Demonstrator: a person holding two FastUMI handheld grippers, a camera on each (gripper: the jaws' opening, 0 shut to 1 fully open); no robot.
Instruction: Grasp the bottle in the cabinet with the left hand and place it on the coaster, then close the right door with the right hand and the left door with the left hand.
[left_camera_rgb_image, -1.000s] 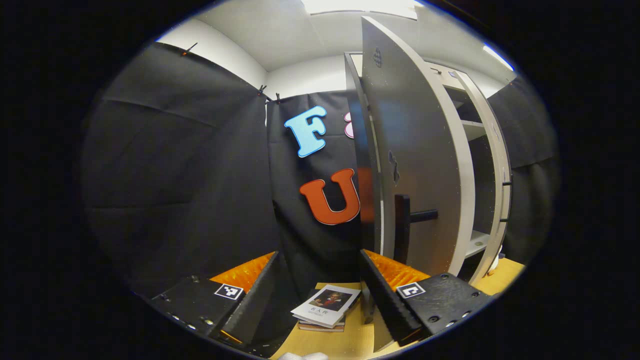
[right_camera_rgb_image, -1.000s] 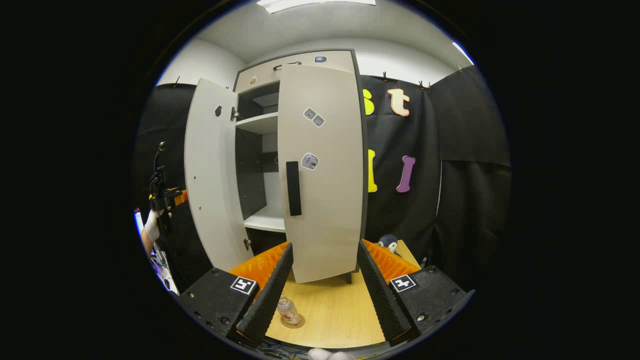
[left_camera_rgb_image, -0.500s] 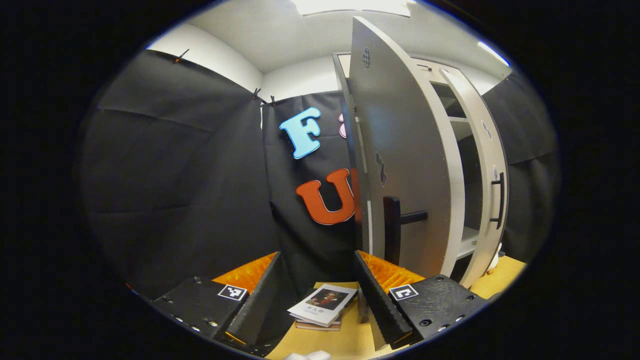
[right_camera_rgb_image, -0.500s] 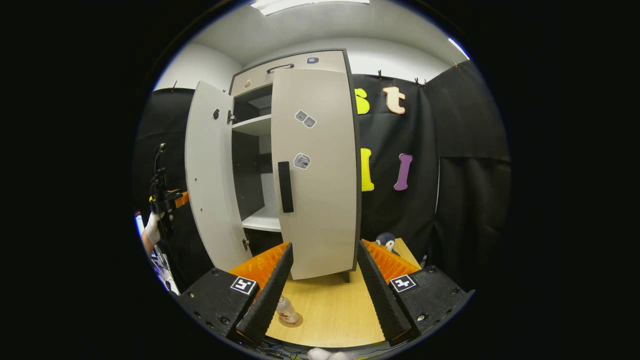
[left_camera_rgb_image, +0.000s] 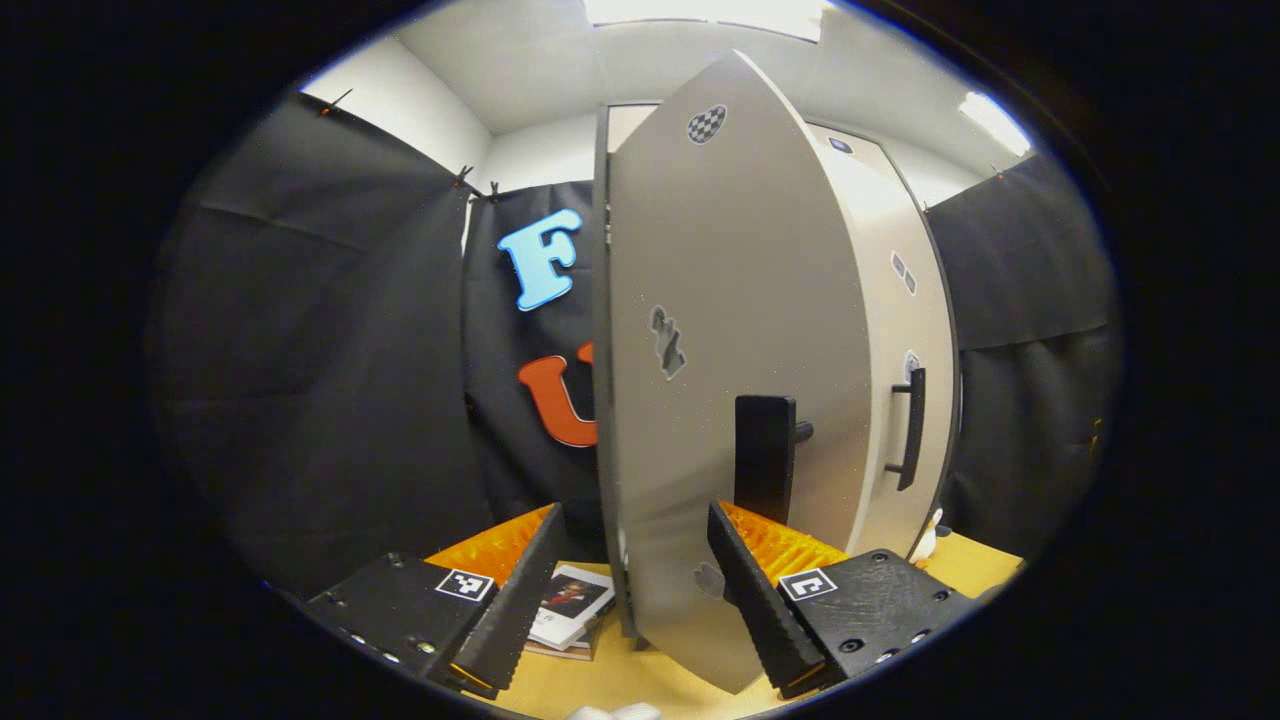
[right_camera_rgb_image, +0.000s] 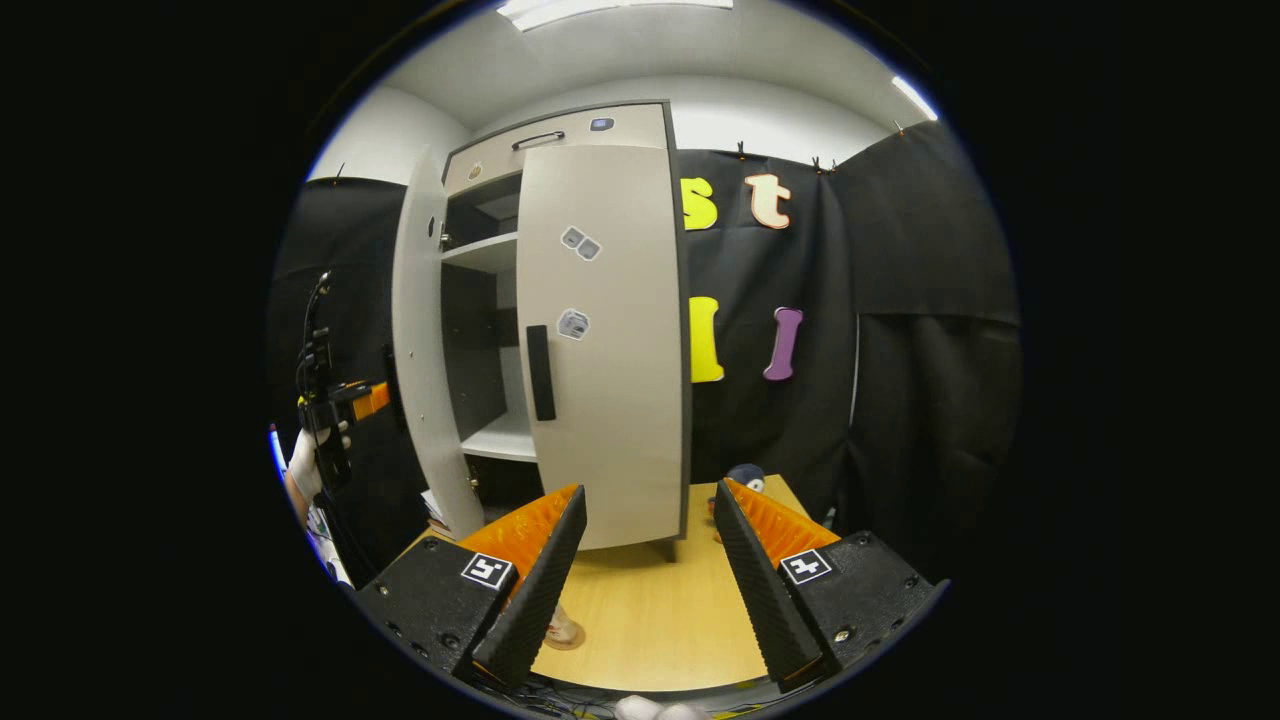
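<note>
Your left gripper (left_camera_rgb_image: 632, 590) gaping wide, grey left cabinet door (left_camera_rgb_image: 730, 330) standing edge-on between jaws. Your right gripper (right_camera_rgb_image: 642, 585) hanging released, grey right door (right_camera_rgb_image: 610, 340) ahead of jaws.

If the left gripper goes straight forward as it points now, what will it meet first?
Most likely the half-open grey left cabinet door, near its black handle. The left gripper is open, and depth is unclear.

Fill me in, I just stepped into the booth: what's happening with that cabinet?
A person with a gripper in each hand is shutting it. The right door looks closed; the left door is partly open, with the left gripper at its lower edge, jaws open. The right gripper hangs back, open. The bottle stands on the table.
</note>
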